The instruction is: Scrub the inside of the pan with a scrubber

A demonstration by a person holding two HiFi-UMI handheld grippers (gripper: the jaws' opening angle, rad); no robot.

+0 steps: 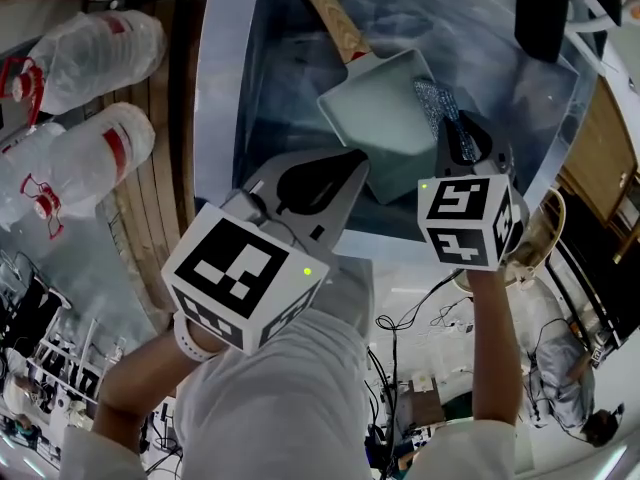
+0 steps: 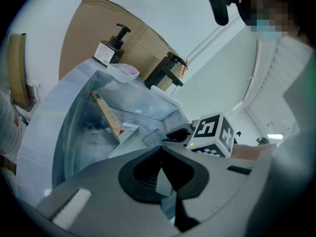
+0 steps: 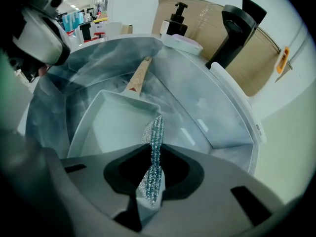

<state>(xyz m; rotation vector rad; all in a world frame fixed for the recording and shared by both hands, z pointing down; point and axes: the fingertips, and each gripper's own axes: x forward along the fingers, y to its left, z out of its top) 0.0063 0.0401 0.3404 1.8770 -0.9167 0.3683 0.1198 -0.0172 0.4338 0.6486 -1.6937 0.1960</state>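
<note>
Right gripper (image 3: 152, 158) clamps the scrubber (image 3: 154, 135) over the interior of the pan (image 3: 111, 125). Left gripper (image 2: 159, 152) is fully closed and empty, near the pan's corner, over the sink (image 3: 210, 107).

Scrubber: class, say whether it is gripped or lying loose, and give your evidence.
Gripped. The right gripper view shows the right gripper shut on the scrubber, whose free end sticks out over the pan.
</note>
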